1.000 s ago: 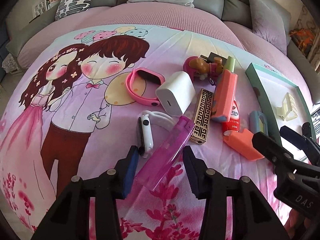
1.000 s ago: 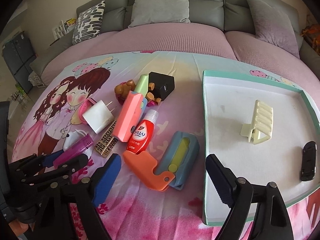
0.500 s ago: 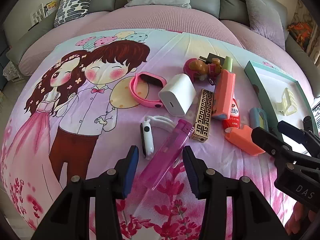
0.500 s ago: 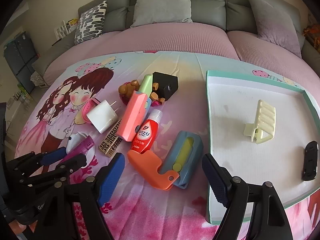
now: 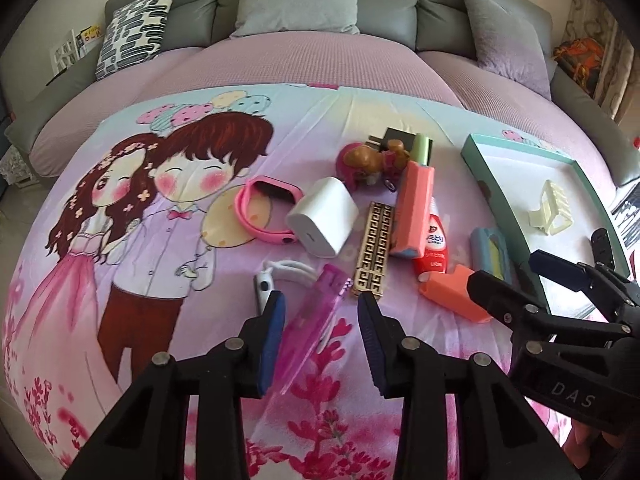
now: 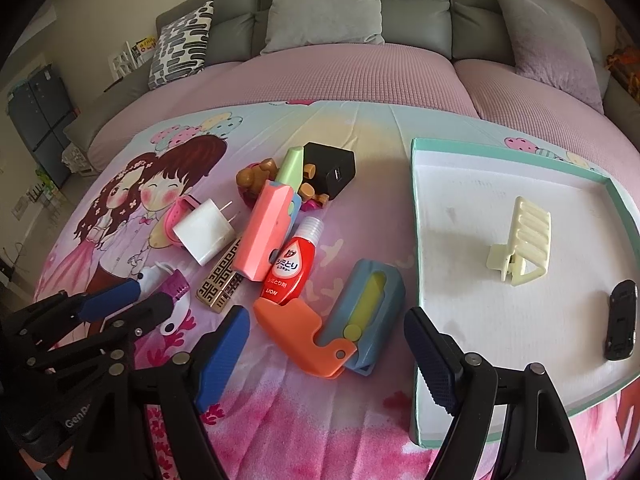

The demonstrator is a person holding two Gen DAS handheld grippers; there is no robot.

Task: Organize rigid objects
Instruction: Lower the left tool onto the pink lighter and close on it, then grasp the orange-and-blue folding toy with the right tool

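- Two grippers are in view, and we assess each. The left gripper (image 5: 320,312) straddles the translucent pink plastic lighter (image 5: 310,320) lying on the printed cartoon bedsheet (image 5: 140,220). Its jaws have just been narrowing; the left pad appears to touch the lighter, while a clear gap remains on the right side, so we judge no grip yet.
- We note the lighter lies aslant between the pads. Closing on it at this angle could pivot it or squirt it out along the sheet.
- We see the white smartwatch (image 5: 266,284) just beside the left pad. It may be caught or dragged along with the lighter.
- We find the sheet soft and wrinkled; pads pressed low could pinch fabric and disturb the neighbouring gold patterned lighter (image 5: 372,252).
- The right gripper (image 6: 326,344) hangs wide and empty over the orange and blue folding plastic case (image 6: 340,320), near the teal-rimmed white tray (image 6: 416,280).
- We judge both grippers work close together; a lift toward the tray risks collision between them.
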